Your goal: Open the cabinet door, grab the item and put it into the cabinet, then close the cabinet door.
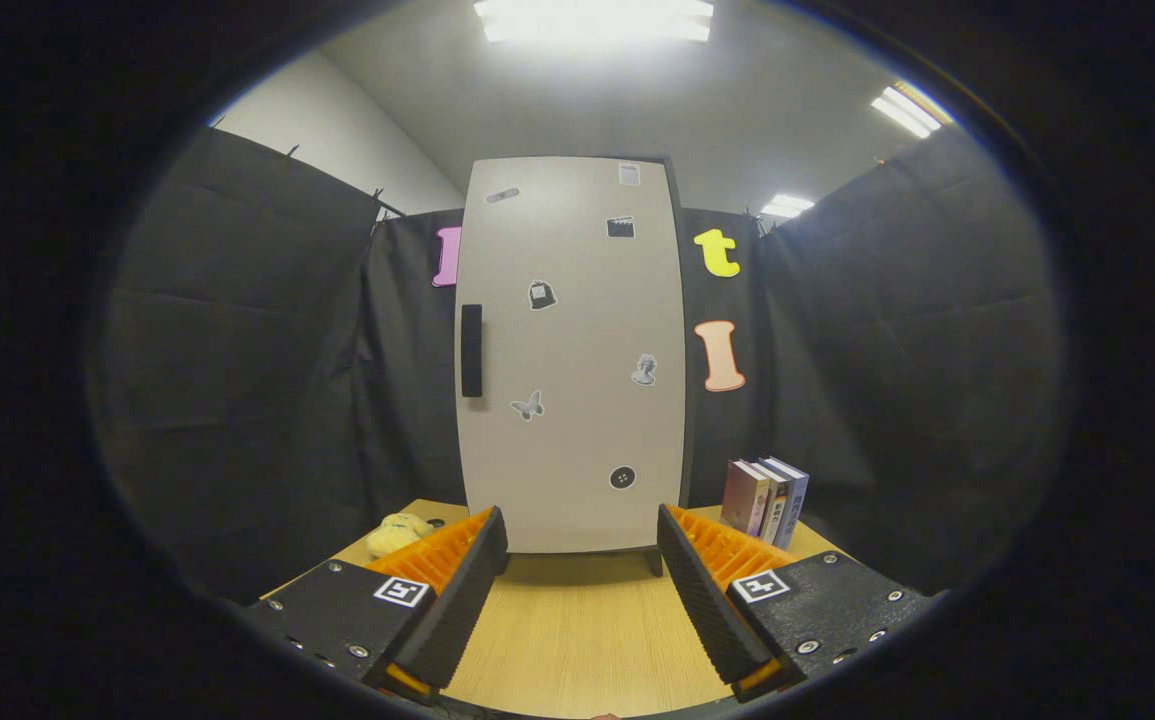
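Pale grey, the cabinet (577, 350) stands shut on the wooden table (577, 630) just beyond the fingers (582, 560), its dark handle (471, 350) on the left edge. The fingers are spread apart with nothing between them. A yellow plush toy (397, 532) lies left of the cabinet, a few books (765, 500) stand to its right.

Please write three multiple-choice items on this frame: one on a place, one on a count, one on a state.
1. Where does the yellow plush toy lie?
A. on top of the cabinet
B. on the table, beyond the left finger
C. between the fingers

2. How many books stand right of the cabinet?
A. one
B. three
C. six

3. How is the cabinet door?
A. shut
B. wide open
C. removed

Answers: B, the toy lies left of the cabinet's foot; B, three spines show; A, the door sits flush, while the gripper is open and holds nothing.
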Demonstrator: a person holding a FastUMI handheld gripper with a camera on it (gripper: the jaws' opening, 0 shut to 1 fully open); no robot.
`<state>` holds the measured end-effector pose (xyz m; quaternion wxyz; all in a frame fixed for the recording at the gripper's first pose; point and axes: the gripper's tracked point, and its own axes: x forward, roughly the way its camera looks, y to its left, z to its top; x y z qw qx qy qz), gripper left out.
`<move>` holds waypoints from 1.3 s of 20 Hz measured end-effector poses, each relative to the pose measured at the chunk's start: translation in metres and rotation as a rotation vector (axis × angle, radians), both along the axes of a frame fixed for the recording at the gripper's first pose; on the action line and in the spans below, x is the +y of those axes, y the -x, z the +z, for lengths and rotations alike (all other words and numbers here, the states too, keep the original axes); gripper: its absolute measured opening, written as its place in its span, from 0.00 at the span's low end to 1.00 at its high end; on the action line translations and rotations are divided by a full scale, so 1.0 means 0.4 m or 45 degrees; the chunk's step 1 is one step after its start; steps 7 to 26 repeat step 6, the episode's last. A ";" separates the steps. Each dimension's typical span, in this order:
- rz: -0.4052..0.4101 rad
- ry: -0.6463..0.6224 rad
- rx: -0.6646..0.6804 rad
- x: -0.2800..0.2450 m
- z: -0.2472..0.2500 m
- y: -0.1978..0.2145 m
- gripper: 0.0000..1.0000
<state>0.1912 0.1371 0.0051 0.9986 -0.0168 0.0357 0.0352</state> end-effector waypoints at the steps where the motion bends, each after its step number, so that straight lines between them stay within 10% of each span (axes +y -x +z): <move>1: 0.000 -0.003 -0.006 0.000 0.004 0.000 0.94; 26: 0.002 -0.013 -0.002 0.002 0.001 -0.005 0.94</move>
